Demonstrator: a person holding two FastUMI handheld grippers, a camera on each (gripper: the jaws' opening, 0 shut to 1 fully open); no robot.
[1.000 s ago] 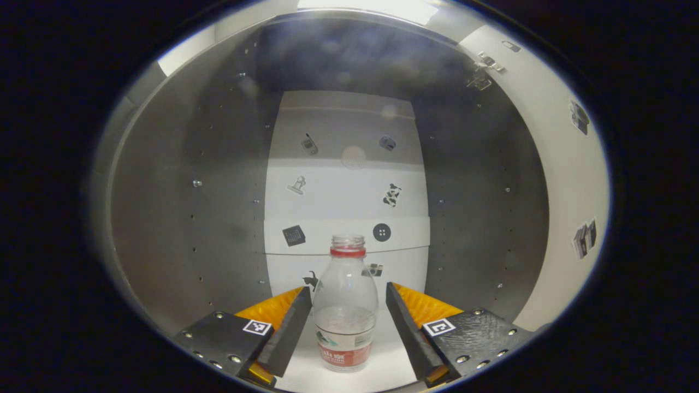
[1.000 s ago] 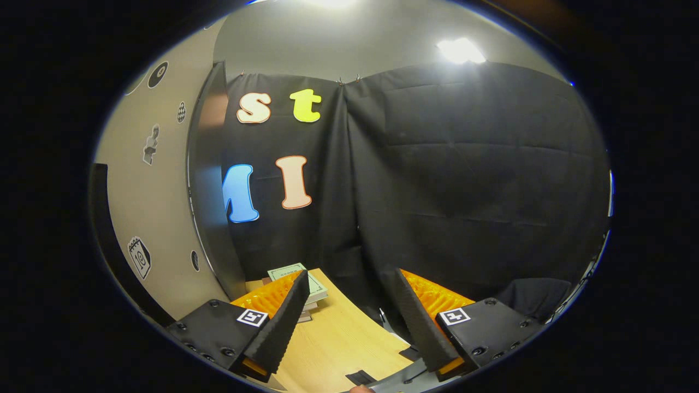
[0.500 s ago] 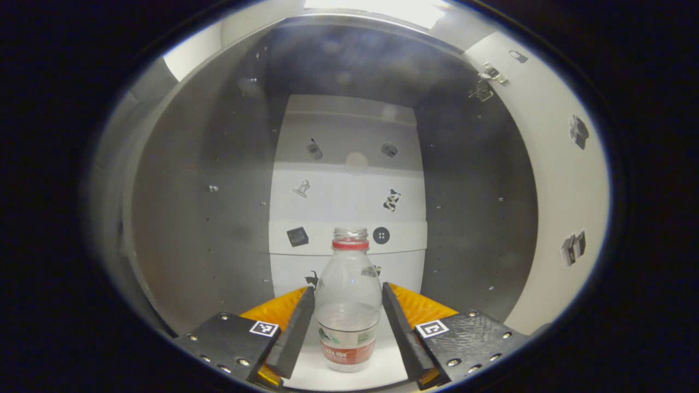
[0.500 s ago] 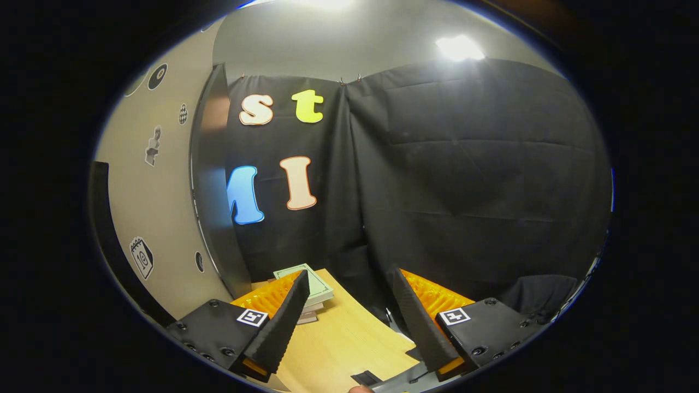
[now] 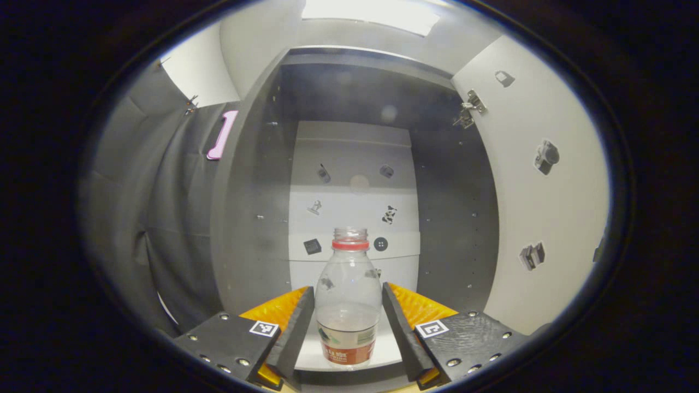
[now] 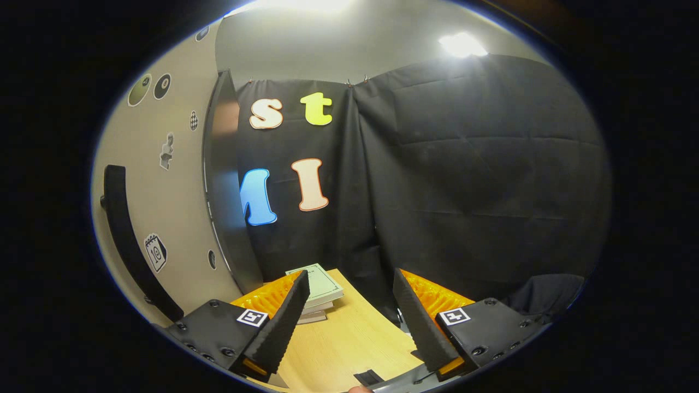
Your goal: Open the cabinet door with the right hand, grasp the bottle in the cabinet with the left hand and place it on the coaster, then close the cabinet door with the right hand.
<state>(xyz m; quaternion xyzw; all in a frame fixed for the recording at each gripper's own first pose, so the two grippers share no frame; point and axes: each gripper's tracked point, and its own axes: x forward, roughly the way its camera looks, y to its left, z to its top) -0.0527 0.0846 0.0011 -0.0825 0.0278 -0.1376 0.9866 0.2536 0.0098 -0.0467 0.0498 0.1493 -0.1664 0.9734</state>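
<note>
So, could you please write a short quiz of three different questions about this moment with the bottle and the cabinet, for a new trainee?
1. True or false: the bottle has its cap on.
2. Which choice fits the left gripper? A) shut on the bottle, B) wide open beside it, C) resting on the books.
3. Fill in: in the right gripper view, the right gripper is open, and past its fingers a stack of ___ lies on the wooden table.

Key:
1. False. The neck is open above the red ring.
2. A. Both fingers press on the bottle's sides, in front of the open cabinet.
3. Books, near the cabinet door.
</note>
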